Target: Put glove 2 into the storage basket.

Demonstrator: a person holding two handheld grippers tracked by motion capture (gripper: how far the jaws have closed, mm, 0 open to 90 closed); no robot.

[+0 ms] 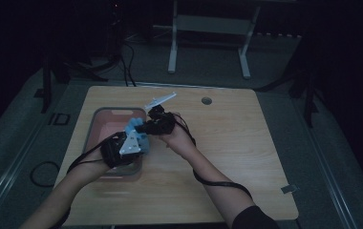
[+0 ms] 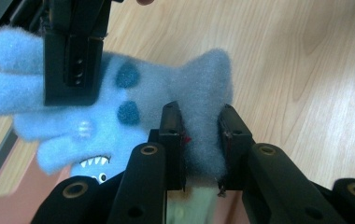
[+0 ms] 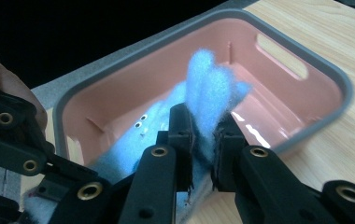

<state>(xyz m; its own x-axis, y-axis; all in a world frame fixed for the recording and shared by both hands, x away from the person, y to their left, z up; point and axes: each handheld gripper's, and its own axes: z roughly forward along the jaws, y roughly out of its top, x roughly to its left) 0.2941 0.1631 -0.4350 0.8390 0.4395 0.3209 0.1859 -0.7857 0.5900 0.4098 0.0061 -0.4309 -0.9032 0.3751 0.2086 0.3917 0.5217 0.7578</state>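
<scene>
Toy: blue plush shark (image 2: 119,107), held between both grippers above the pink bin (image 3: 306,107) and surface (image 1: 237,143).
Left gripper (image 2: 199,135): jaws pinched on a fin.
Right gripper (image 3: 202,140): jaws clamped on another fin.
Risk: soft pile is likely to slip from either pinch, dropping the toy outside the bin.

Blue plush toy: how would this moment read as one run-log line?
blue plush toy | gripped by left tongs and right tongs | above pink bin's edge | wooden table
</scene>
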